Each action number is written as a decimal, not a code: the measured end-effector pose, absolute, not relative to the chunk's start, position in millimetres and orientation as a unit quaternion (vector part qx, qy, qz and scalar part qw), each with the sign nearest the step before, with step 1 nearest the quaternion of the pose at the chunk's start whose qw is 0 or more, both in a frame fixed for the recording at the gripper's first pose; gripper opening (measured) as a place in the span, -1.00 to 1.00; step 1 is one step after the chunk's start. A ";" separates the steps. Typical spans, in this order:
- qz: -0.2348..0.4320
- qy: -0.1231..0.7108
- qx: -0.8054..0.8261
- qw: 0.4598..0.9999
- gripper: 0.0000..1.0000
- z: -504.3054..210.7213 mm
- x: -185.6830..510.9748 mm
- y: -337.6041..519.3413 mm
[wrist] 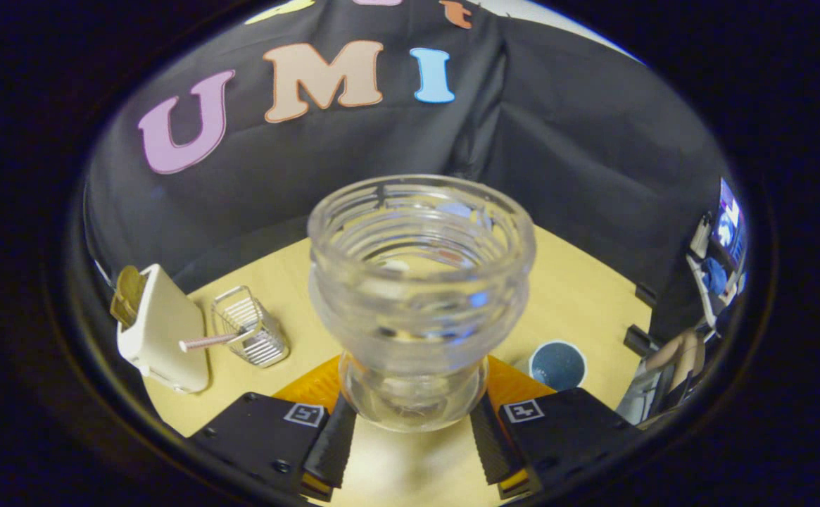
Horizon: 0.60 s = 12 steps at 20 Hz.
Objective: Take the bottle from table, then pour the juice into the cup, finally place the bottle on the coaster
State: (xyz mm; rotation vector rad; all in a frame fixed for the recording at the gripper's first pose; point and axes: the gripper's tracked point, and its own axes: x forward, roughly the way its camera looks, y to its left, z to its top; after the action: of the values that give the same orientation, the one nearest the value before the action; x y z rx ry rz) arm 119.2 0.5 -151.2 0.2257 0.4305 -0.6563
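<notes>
The clear, uncapped bottle [420, 296] stands upright over the orange coaster [311, 387], its ribbed mouth open. The gripper [413, 451] clamps its base between both fingers. A blue cup [557, 365] sits at two o'clock on the worktop [578, 296].

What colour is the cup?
Blue inside with a pale rim; the cup sits beyond the claw, gripper view.

The gripper [413, 440] is seen from behind, its 2 fingers [332, 440] reaching forward and set slightly apart. Both inner pads are pressed against the neck of the clear bottle [420, 282], which is held upright between them. The fingers are angled inward toward their tips.
</notes>
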 end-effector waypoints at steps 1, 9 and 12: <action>-0.326 0.209 0.095 0.917 0.62 -154.5 124.6 -3.9; -0.342 0.219 0.057 0.912 0.62 -192.5 153.9 -7.8; -0.350 0.226 0.066 0.907 0.63 -211.0 155.0 -11.2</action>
State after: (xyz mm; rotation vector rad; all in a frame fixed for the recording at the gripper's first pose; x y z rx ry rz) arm 155.0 -11.2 -211.0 0.1365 0.4673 -0.7228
